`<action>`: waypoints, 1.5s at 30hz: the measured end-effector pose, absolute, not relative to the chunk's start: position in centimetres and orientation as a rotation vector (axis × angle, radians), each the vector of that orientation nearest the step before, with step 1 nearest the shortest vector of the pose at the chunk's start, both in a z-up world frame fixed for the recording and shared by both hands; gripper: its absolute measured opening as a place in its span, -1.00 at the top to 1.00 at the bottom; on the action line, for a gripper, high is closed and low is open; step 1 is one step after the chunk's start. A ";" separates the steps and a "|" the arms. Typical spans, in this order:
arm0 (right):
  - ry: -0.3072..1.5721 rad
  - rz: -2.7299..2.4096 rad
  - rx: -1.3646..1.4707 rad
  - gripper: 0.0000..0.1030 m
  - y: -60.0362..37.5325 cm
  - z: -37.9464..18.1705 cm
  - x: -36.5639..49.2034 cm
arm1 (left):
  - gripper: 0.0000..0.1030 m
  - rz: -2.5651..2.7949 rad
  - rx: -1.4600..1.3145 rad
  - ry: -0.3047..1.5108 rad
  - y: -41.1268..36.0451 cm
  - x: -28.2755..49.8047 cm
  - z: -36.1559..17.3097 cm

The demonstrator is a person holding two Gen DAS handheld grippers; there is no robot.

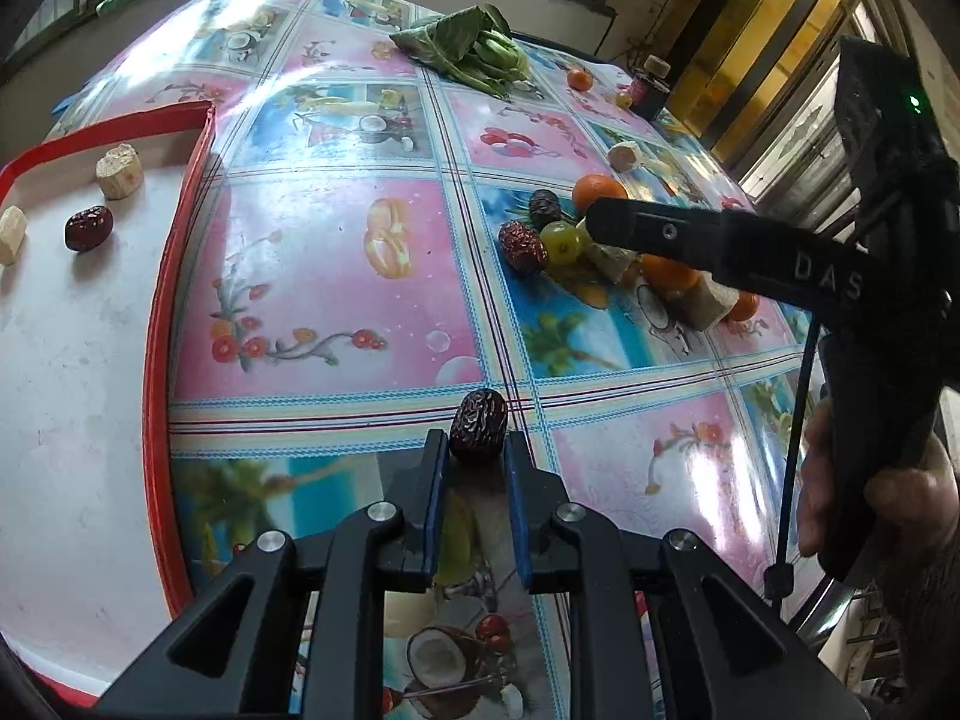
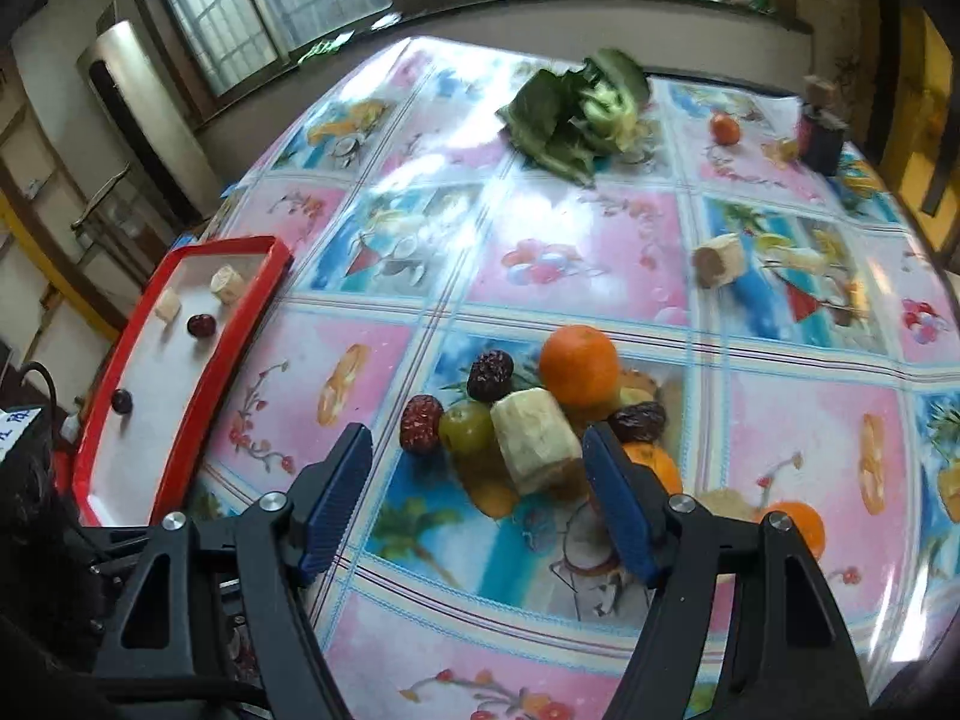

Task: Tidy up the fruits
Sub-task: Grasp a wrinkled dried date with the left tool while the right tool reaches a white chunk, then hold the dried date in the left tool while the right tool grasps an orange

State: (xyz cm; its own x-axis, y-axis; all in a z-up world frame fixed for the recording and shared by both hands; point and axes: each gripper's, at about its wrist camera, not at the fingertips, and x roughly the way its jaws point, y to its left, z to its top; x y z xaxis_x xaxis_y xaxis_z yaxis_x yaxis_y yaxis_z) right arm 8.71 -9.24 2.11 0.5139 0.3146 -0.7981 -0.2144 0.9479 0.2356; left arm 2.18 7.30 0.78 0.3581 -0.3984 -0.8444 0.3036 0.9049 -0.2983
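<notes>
A wrinkled red date (image 1: 478, 425) sits pinched between the nearly closed fingers of the left gripper (image 1: 477, 441), over the patterned tablecloth (image 1: 336, 300) beside the red tray (image 1: 180, 228). The right gripper (image 2: 480, 450) hangs wide open, empty, above the fruit pile (image 2: 528, 420).

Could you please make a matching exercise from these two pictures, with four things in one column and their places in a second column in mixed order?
Things:
1. wrinkled dark red date
2. round green grape
3. leafy green vegetable
4. pale cut cylinder piece

Places:
A. inside the red-rimmed white tray
B. far end of the table, near the window
C. between the fingers of the left gripper
D. in the fruit pile in front of the open right gripper

Pairs: 1-C, 2-D, 3-B, 4-A
</notes>
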 end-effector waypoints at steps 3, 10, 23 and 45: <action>0.998 0.332 0.072 -0.43 -8.8 1.4 9.6 | 0.62 -0.456 -0.087 1.118 7.1 2.2 0.8; 1.048 0.376 -0.083 -0.29 -8.8 0.2 10.5 | 0.61 -0.456 -0.095 1.121 7.2 2.2 0.8; 1.070 0.406 -0.141 0.14 -7.7 -0.1 9.5 | 0.29 -0.486 -0.117 1.102 6.8 1.9 1.0; 1.045 0.372 0.029 0.06 -9.3 0.8 8.5 | 0.65 -0.415 -0.066 1.086 6.9 2.0 0.8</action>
State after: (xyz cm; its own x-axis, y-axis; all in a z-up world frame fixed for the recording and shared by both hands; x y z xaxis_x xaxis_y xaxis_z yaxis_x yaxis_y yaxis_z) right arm 8.53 -9.27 0.84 0.4455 0.3144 -0.8382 -0.2867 0.9371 0.1991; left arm 2.04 6.85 0.77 0.3970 -0.3597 -0.8444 0.2956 0.9211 -0.2534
